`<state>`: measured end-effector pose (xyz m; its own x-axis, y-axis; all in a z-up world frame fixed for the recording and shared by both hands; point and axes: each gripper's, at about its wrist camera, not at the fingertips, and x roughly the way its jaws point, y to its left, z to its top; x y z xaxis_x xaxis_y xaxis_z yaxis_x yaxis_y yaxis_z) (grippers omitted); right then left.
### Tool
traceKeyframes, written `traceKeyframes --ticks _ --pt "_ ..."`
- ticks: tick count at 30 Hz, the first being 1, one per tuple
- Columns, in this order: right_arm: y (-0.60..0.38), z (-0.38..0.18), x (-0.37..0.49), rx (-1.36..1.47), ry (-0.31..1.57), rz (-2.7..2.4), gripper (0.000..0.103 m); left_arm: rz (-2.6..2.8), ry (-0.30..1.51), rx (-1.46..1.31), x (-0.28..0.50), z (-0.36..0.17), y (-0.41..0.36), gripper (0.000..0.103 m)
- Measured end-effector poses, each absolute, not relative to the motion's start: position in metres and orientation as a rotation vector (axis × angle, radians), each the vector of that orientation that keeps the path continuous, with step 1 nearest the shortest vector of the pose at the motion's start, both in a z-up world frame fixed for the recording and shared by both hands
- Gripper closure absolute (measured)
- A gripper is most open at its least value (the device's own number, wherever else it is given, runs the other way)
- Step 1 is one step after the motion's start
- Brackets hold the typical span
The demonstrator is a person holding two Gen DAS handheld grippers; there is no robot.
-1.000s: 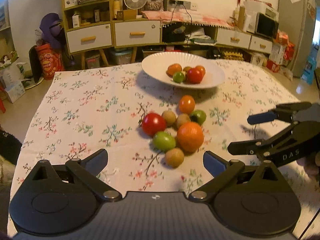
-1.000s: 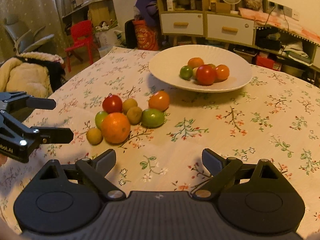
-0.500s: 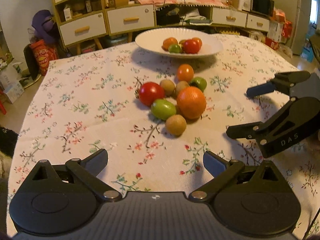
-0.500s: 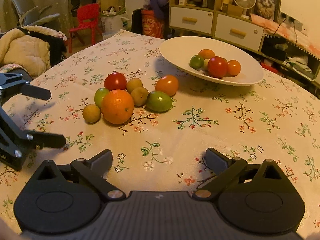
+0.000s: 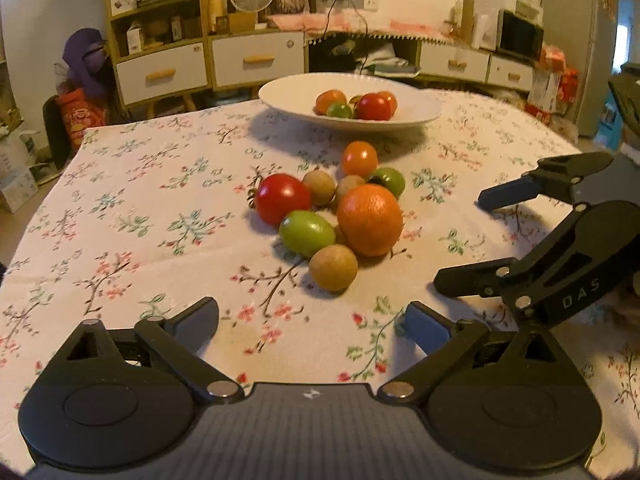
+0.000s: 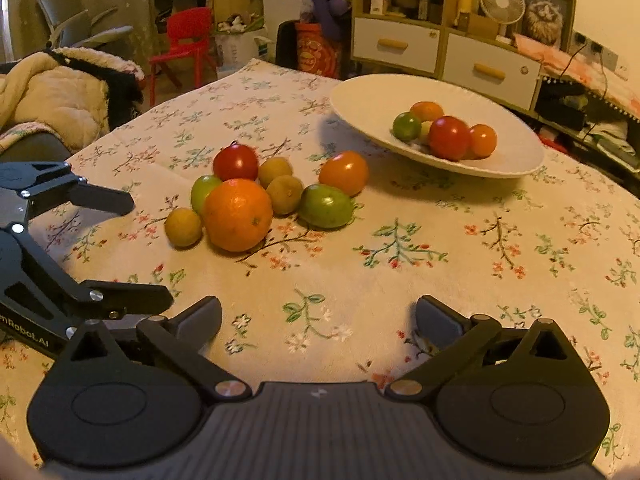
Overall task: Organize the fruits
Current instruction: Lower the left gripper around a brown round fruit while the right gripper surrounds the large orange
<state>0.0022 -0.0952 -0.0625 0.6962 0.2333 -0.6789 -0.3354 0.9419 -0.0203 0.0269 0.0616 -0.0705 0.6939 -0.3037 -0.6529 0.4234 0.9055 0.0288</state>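
A loose pile of fruit lies mid-table: a big orange (image 5: pixel 370 220), a red tomato (image 5: pixel 282 198), a green tomato (image 5: pixel 307 233), a small brown fruit (image 5: pixel 333 268), an orange tomato (image 5: pixel 359 159) and several more. Behind it, a white plate (image 5: pixel 288 100) holds several tomatoes. My left gripper (image 5: pixel 310 314) hovers just short of the brown fruit; its jaws are closing slightly and hold nothing. My right gripper (image 6: pixel 318 312) is wide open and empty, nearer than the orange (image 6: pixel 238 214). Each gripper shows in the other's view: the right gripper (image 5: pixel 462 240), the left gripper (image 6: pixel 144 250).
A floral tablecloth (image 5: pixel 160 208) covers the table. Drawer cabinets (image 5: pixel 256 60) with fans and clutter line the far wall. A red chair (image 6: pixel 186 40) and a chair draped with a fleece coat (image 6: pixel 52 96) stand off the table's left side.
My left gripper has sunk toward the table and the fruit pile looms larger in its view. The right gripper's jaws have spread wider and its view has rolled slightly.
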Motion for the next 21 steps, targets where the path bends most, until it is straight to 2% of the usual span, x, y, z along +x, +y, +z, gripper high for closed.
traceKeyframes --ticks 2,4,9,14,15,21 --pt "-0.098 -0.063 0.003 -0.143 0.725 0.314 0.000 -0.421 0.678 0.175 0.028 -0.070 0.060 0.020" --pt "-0.100 -0.062 0.005 -0.143 0.719 0.312 0.001 -0.437 0.662 0.176 0.029 -0.069 0.056 0.034" --pt "-0.102 -0.060 0.007 -0.144 0.713 0.322 0.003 -0.459 0.650 0.168 0.034 -0.068 0.051 0.056" --pt "-0.100 -0.058 0.007 -0.144 0.699 0.342 0.011 -0.457 0.661 0.124 0.038 -0.066 0.055 0.076" --pt "-0.099 -0.057 0.007 -0.141 0.697 0.348 0.014 -0.454 0.668 0.112 0.039 -0.065 0.057 0.083" --pt "-0.090 -0.053 0.011 -0.121 0.694 0.404 0.026 -0.434 0.726 0.035 0.044 -0.060 0.070 0.085"
